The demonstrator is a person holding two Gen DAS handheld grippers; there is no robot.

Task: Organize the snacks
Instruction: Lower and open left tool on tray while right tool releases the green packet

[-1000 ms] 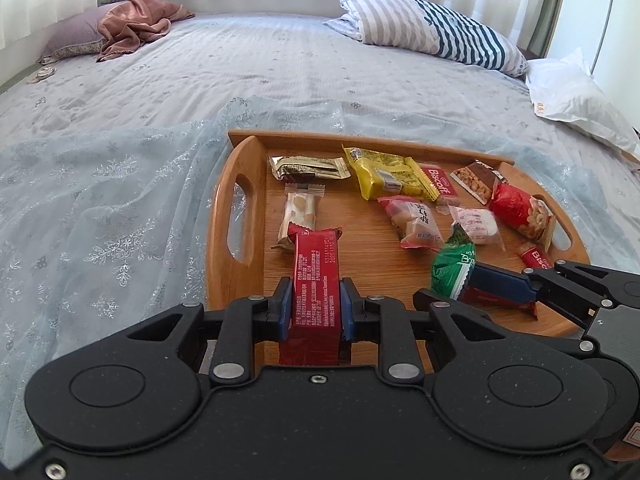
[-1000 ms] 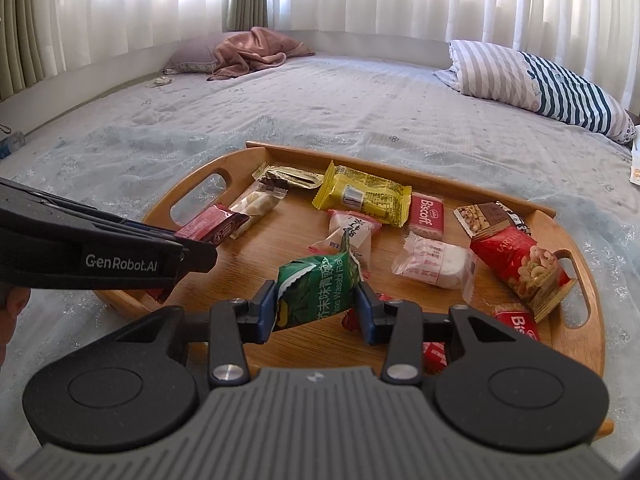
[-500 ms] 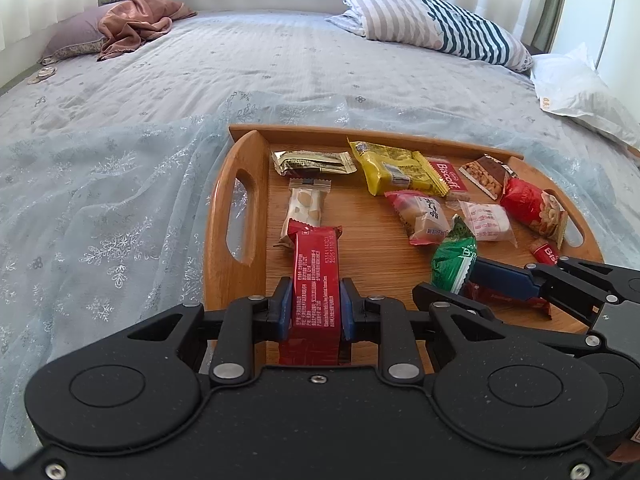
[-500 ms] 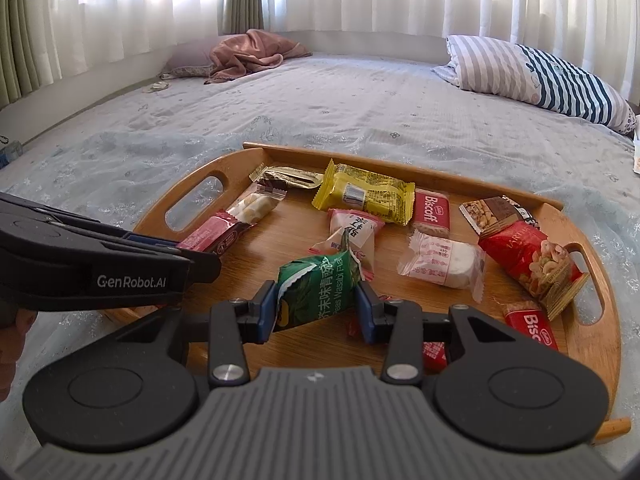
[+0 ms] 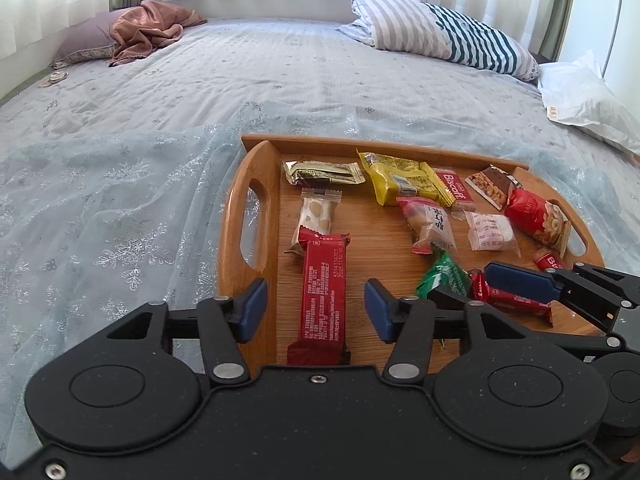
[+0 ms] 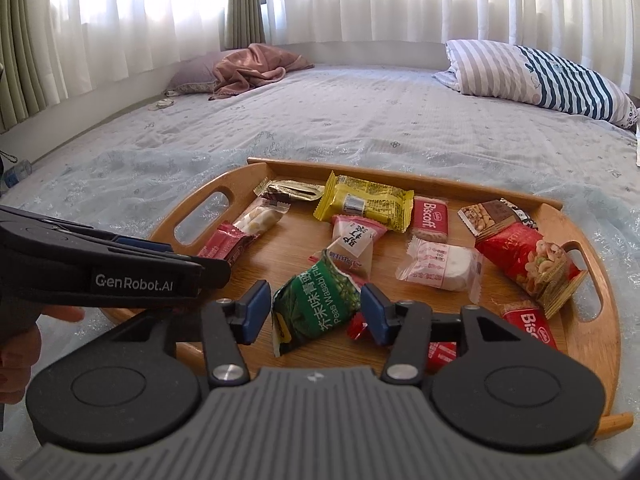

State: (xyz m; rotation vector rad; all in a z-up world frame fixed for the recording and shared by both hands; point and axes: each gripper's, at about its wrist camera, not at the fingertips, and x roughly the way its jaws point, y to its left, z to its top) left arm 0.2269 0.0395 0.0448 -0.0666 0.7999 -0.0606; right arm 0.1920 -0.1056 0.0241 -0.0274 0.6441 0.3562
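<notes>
1. Both grippers have just been opening. A moment ago the left gripper [image 5: 315, 310] pinched the red bar [image 5: 323, 296], and the right gripper [image 6: 311, 306] pinched the green pea bag [image 6: 316, 306]. Now the blue pads stand away from both snacks.
2. The left gripper's fingers are apart. The red bar lies flat between them on the wooden tray [image 5: 242, 280], close to the left handle. No pad touches it.
3. The right gripper's fingers are apart too. The green pea bag lies between them on the tray, near the front edge. The pads do not press on it, though the right pad is very close to it.
4. The tray sits on a thin blue cloth [image 5: 112, 208] on top of a bed [image 5: 280, 68].
5. More snacks lie on the tray. A gold bar [image 5: 322, 172] and a yellow pack [image 5: 402, 182] lie near the back wall. A white candy pack [image 5: 318, 216] lies just behind the red bar and touches it.
6. A red Biscoff pack [image 6: 430, 216] lies next to the yellow pack. A red nut bag [image 6: 528, 264] lies by the right handle.
7. A white round pack [image 6: 442, 266] lies in the middle, near a pink pack [image 6: 356, 236].
8. A striped pillow [image 6: 536, 76] lies at the far side of the bed.
9. A hand [image 6: 20, 340] holds the left gripper at the left edge of the right camera's view.
</notes>
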